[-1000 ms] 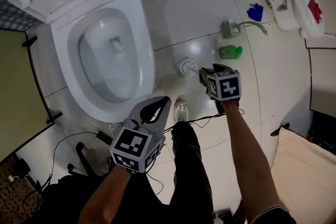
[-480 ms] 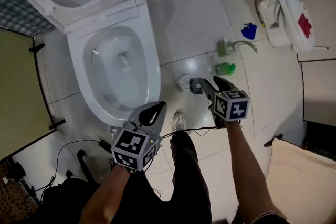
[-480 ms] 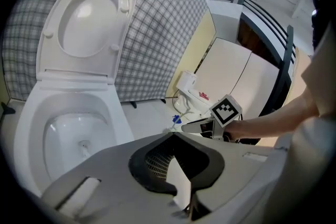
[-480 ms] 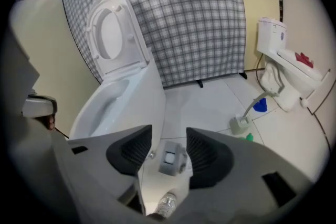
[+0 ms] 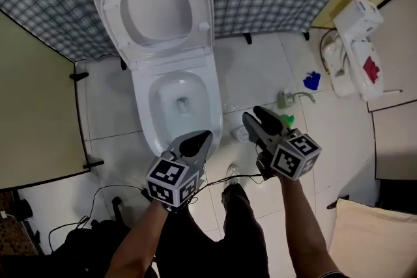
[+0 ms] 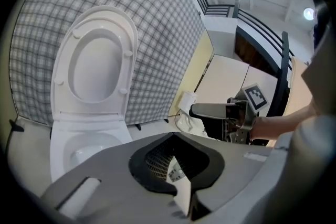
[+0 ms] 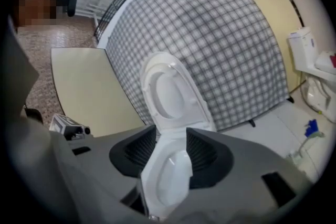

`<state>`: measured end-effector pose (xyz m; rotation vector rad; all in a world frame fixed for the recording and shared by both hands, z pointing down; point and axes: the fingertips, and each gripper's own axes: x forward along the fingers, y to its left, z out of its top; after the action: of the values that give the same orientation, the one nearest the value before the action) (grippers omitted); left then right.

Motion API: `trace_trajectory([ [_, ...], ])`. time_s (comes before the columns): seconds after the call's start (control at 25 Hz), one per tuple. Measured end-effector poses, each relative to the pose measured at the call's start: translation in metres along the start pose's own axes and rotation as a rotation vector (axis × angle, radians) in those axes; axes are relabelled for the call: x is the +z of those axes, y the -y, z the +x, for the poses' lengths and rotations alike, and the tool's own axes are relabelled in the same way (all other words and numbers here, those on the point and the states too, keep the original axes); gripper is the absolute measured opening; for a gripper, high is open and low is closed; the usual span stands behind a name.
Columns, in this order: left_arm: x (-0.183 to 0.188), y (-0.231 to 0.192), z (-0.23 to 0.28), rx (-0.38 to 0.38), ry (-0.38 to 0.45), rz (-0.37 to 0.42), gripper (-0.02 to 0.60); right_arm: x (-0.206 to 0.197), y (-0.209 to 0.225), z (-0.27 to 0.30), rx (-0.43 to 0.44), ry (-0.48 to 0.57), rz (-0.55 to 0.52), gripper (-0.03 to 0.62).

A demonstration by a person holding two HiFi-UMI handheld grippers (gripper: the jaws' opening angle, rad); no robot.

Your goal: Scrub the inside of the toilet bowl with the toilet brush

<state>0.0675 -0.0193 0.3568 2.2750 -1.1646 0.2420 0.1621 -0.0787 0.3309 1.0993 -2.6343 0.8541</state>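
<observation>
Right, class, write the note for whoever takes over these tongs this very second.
Left tongs: shut, empty, by the toilet's front rim.
Right tongs: apart but closing, nothing between them, above what seems to be the brush, standing on the floor right of the toilet.
Lid is up.
Done: nothing gripped yet.
Left: take the brush, scrub inside the bowl.

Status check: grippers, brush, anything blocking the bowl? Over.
Left gripper shut, empty. Right gripper empty, jaws closing, over floor brush holder. Toilet bowl unobstructed, lid up.
</observation>
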Motion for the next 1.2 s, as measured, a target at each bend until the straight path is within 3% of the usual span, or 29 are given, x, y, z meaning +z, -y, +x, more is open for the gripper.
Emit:
trace_trajectory([
  [0.32,0.099,0.001,-0.083,0.063,0.144,0.074,0.009,0.099,-0.128,0.006,0.195,0.181,-0.105,0.172],
  [0.6,0.131,0.009,-0.134,0.097,0.229,0.109,0.009,0.126,-0.203,-0.006,0.311,0.288,-0.186,0.17],
  [0.72,0.156,0.014,-0.149,0.096,0.264,0.158,0.009,0.143,-0.224,-0.009,0.291,0.317,-0.24,0.157],
  [0.76,0.167,0.016,-0.154,0.093,0.28,0.17,0.009,0.151,-0.229,-0.011,0.271,0.339,-0.262,0.07],
  [0.8,0.177,0.018,-0.159,0.091,0.299,0.179,0.009,0.158,-0.235,-0.013,0.26,0.356,-0.278,0.054],
  [1.0,0.214,0.034,-0.186,0.084,0.374,0.206,0.009,0.168,-0.258,-0.021,0.244,0.329,-0.311,0.052],
  [1.08,0.221,0.039,-0.193,0.088,0.388,0.213,0.009,0.166,-0.263,-0.022,0.228,0.304,-0.307,0.012],
  [1.2,0.229,0.044,-0.201,0.102,0.392,0.221,0.009,0.165,-0.271,-0.026,0.235,0.282,-0.326,0.003],
])
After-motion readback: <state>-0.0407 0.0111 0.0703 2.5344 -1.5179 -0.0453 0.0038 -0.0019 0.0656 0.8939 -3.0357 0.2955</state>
